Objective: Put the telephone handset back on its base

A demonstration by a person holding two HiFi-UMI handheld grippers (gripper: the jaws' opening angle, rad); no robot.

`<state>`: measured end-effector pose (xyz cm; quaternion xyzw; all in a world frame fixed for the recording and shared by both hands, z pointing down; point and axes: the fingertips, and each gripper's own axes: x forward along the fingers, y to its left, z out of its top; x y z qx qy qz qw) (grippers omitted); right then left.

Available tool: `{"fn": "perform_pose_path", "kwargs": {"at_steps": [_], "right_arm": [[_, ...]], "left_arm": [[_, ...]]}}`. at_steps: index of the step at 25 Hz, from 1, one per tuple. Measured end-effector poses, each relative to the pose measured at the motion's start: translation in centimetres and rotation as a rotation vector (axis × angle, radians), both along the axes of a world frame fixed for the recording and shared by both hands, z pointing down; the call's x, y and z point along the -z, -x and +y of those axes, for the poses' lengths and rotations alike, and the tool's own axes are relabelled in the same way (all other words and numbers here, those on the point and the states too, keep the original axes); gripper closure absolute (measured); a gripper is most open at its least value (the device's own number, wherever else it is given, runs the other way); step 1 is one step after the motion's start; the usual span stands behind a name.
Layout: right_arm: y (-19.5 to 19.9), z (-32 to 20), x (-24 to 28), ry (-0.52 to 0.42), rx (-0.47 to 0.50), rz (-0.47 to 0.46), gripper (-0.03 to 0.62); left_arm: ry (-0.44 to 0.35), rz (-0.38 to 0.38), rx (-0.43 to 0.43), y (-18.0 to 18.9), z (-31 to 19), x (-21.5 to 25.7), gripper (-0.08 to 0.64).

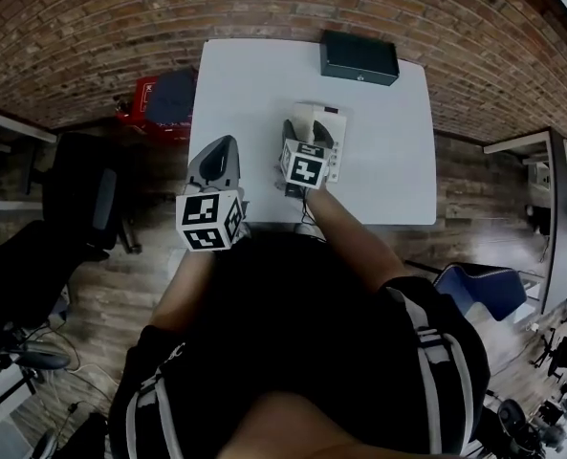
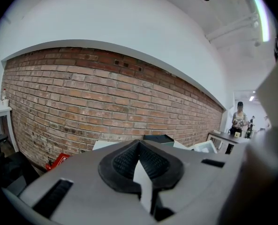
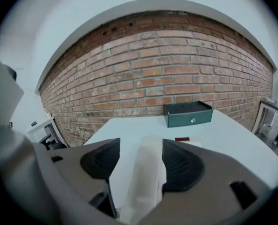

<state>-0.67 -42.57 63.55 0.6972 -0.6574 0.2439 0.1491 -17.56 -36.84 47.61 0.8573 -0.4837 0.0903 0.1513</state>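
Note:
The cream telephone handset (image 1: 303, 120) lies along the left side of its white base (image 1: 334, 148) in the middle of the white table (image 1: 254, 75). My right gripper (image 1: 297, 134) stands over it. In the right gripper view the handset (image 3: 148, 177) runs between the jaws of the right gripper (image 3: 141, 159): the right pad lies beside it, while a strip of table shows between it and the left pad, so the jaws stand open. A corner of the base (image 3: 195, 144) shows past the right jaw. My left gripper (image 1: 224, 149) hovers at the table's front left, shut and empty (image 2: 139, 144).
A dark green box (image 1: 359, 57) (image 3: 188, 114) sits at the table's far edge by the brick wall. A red item (image 1: 140, 98) lies on the floor to the left. A black chair (image 1: 82, 199) stands at the left, a blue one (image 1: 484, 290) at the right.

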Motion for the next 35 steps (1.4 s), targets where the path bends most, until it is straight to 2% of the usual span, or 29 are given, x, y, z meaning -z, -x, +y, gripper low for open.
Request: {"fn": "perform_pose_path", "kwargs": {"at_steps": [4,5,6,7,9,11,15,19,27,35], "right_arm": [[-1.1,0.4,6.8,-0.21,0.026,-0.018,0.351],[-1.5,0.7,9.0,-0.276,0.032,-0.02,0.378],[-2.0,1.1,11.4,-0.346,0.034,-0.019,0.493],[-2.6,1.7,13.7,-0.413,0.03,-0.012,0.535],[-4.0,2.7,17.9,-0.517,0.015,0.024,0.576],[-5.0,3.5,20.7,-0.567,0.022,0.048,0.592],[-5.7,5.0,23.8,-0.613,0.075,0.065,0.595],[-6.7,6.8,25.4,-0.643,0.084,0.076,0.595],[-8.5,7.7,23.1,-0.574,0.05,0.08,0.595],[-8.7,7.6,22.1,-0.548,0.044,0.064,0.595]], "left_arm": [[-0.001,0.009,-0.014,-1.2,-0.7,-0.1,0.563],[-0.002,0.011,-0.019,-1.6,-0.9,0.0,0.563],[-0.004,0.014,-0.026,-2.0,-1.0,0.1,0.563],[-0.007,0.016,-0.033,-2.5,-1.1,0.3,0.563],[-0.016,0.02,-0.051,-3.5,-1.3,0.7,0.563],[-0.025,0.024,-0.066,-4.4,-1.6,1.0,0.563],[-0.035,0.027,-0.094,-6.0,-2.0,1.3,0.563],[-0.049,0.026,-0.122,-7.5,-1.9,1.9,0.563],[-0.108,0.044,-0.146,-9.5,-1.8,3.6,0.563],[-0.095,0.03,-0.162,-10.1,-1.8,3.3,0.563]]}}
